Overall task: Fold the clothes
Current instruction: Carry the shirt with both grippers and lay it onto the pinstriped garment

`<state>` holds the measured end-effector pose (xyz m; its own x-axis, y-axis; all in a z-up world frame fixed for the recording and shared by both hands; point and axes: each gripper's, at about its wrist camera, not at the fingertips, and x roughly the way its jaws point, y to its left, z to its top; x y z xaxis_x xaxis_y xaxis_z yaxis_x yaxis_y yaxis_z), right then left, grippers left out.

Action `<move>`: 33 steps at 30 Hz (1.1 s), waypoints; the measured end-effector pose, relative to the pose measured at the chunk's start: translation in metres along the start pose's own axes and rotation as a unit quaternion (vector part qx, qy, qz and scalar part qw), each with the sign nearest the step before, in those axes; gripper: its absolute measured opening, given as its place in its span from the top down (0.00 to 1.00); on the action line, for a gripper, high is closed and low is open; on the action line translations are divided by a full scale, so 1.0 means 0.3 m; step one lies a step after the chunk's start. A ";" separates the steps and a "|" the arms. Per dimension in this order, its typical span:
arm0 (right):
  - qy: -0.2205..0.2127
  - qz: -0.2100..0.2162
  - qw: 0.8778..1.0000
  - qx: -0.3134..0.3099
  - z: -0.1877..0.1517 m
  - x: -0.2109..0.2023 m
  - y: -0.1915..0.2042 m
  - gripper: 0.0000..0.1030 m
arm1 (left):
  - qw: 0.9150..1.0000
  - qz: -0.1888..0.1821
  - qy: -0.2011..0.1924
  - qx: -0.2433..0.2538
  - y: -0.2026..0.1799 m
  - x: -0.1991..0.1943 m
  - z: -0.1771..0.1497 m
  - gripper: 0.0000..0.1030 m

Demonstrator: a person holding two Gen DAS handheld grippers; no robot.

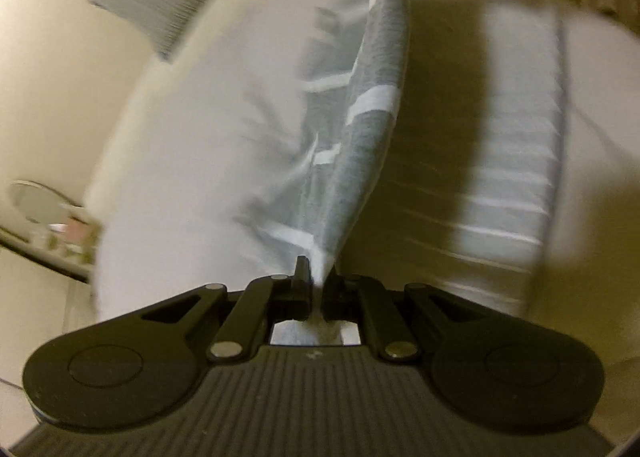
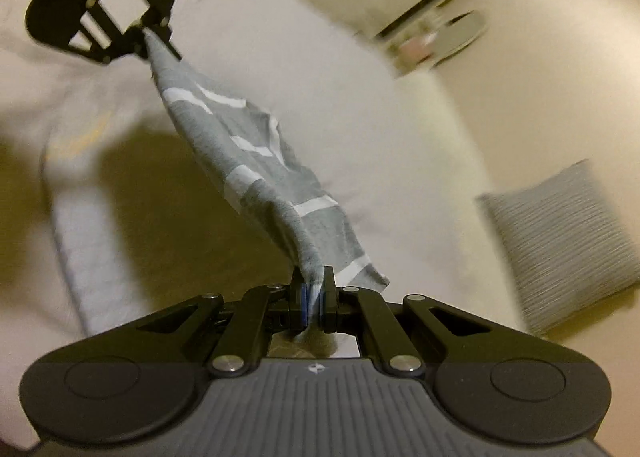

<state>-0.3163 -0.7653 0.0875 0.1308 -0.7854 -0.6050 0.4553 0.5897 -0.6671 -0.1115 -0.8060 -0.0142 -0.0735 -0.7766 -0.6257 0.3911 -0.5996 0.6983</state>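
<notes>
- Above a pale bed sheet [image 2: 360, 97], a grey garment with white stripes [image 2: 248, 161] hangs stretched in the air between two hand-held grippers.
- Left gripper [image 1: 316, 277] is pressed together on one end of the cloth; right gripper [image 2: 314, 289] pinches the other end.
- Judged step: carrying the garment, spread taut, to be laid flat for folding.
- Next move likely calls for lowering both ends evenly onto a bare patch of sheet.
- Nearby lie a striped grey cushion [image 2: 568, 241] and a white ribbed garment [image 1: 500, 193], which could crowd the landing spot.
</notes>
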 end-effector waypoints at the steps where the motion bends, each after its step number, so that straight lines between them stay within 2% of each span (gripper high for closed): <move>1: 0.014 0.013 1.000 -0.003 -0.042 0.040 0.037 1.00 | 1.000 -0.009 0.003 0.008 -0.051 0.026 -0.006 0.94; 2: 0.024 0.024 0.999 -0.003 -0.083 0.068 0.070 1.00 | 1.000 -0.020 0.007 0.015 -0.080 0.033 -0.016 0.94; 5: 0.036 0.042 0.998 -0.009 -0.169 0.122 0.159 1.00 | 1.000 -0.006 0.006 0.014 -0.125 0.030 -0.027 0.90; 9: 0.028 0.040 0.998 -0.026 -0.216 0.128 0.230 0.95 | 0.999 0.018 0.002 0.033 -0.133 0.023 -0.066 0.78; 10: 0.025 0.037 0.998 -0.033 -0.214 0.131 0.235 0.94 | 0.999 0.023 -0.001 0.038 -0.131 0.026 -0.068 0.77; 13: 0.019 0.032 0.998 -0.043 -0.204 0.163 0.217 0.93 | 0.998 0.034 -0.007 0.048 -0.141 0.029 -0.069 0.77; 14: 0.018 0.031 0.998 -0.043 -0.202 0.171 0.213 0.94 | 0.998 0.035 -0.008 0.049 -0.167 0.023 -0.072 0.80; 15: 0.018 0.028 0.998 -0.045 -0.209 0.168 0.217 0.95 | 0.998 0.033 -0.009 0.048 -0.174 0.027 -0.073 0.87; 18: 0.009 0.022 0.999 -0.045 -0.230 0.150 0.239 0.99 | 0.998 0.042 -0.015 0.051 -0.195 0.033 -0.083 0.91; 22: -0.007 -0.011 0.999 -0.048 -0.235 0.111 0.256 1.00 | 0.994 0.087 -0.046 0.055 -0.204 -0.013 -0.093 0.93; 24: -0.016 -0.033 0.998 -0.042 -0.238 0.065 0.261 1.00 | 0.993 0.095 -0.055 0.053 -0.225 -0.041 -0.105 0.93; 26: -0.021 -0.042 0.998 -0.044 -0.255 0.024 0.301 0.99 | 0.994 0.082 -0.047 0.056 -0.268 -0.028 -0.125 0.93; 29: -0.005 -0.026 0.997 -0.072 -0.299 0.063 0.399 1.00 | 0.993 0.085 -0.046 0.075 -0.348 0.012 -0.157 0.92; 31: 0.001 -0.035 0.997 -0.067 -0.312 0.095 0.433 0.99 | 0.991 0.101 -0.051 0.066 -0.366 0.015 -0.164 0.92; 33: 0.002 -0.048 0.997 -0.061 -0.319 0.113 0.458 0.98 | 0.990 0.117 -0.055 0.059 -0.379 0.013 -0.171 0.87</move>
<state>-0.3336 -0.6927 -0.0662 0.0886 -0.8385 -0.5376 0.3543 0.5309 -0.7698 -0.1092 -0.7309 -0.1137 -0.0964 -0.9095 -0.4044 0.3000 -0.4140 0.8595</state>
